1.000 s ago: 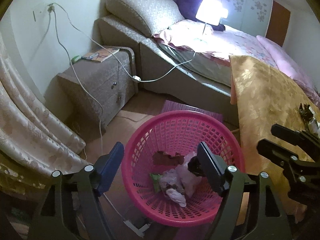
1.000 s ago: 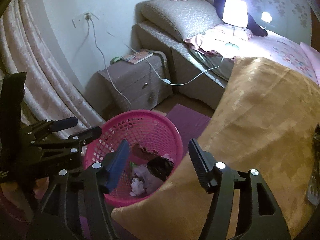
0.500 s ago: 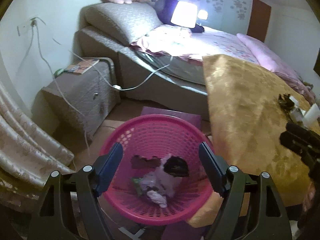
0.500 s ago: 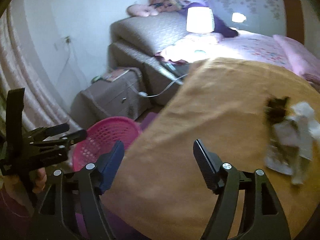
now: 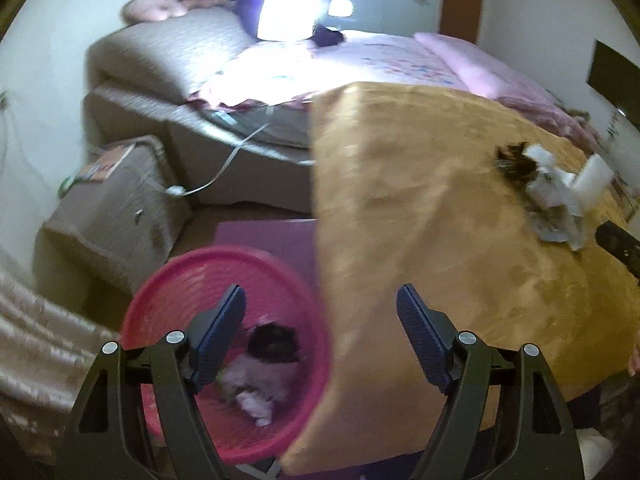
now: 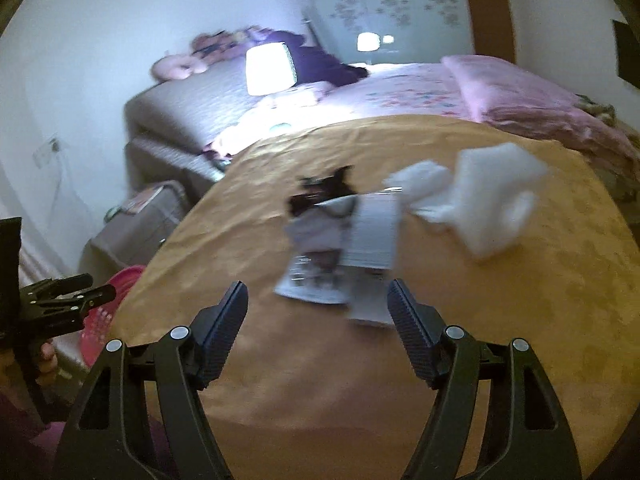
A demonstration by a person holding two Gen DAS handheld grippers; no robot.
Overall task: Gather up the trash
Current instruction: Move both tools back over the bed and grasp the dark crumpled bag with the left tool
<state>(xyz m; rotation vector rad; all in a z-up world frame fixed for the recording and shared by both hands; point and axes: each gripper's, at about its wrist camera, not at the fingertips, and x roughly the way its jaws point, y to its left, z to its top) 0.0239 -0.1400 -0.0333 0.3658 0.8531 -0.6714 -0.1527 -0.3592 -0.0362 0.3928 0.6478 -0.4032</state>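
Note:
A pink mesh basket [image 5: 168,292] stands on the floor beside the gold-clothed table [image 5: 420,220], holding dark and pale trash [image 5: 260,364]. My left gripper [image 5: 320,320] is open and empty above the basket's right rim. On the table lies a pile of trash [image 6: 340,240]: a black wrapper, printed paper and white tissue [image 6: 488,200]. The pile also shows in the left wrist view [image 5: 548,184]. My right gripper [image 6: 318,312] is open and empty just short of the pile. The basket's rim shows at the left of the right wrist view [image 6: 100,320].
A bed [image 5: 360,60] with a lit lamp [image 5: 284,16] stands behind the table. A grey nightstand [image 5: 112,208] with a book and trailing white cables sits left of the basket. A curtain [image 5: 36,328] hangs at far left. A purple mat [image 5: 264,232] lies on the floor.
Both grippers have swung right, away from the basket and toward the table. The right gripper has closed in on the trash pile. Both stay open.

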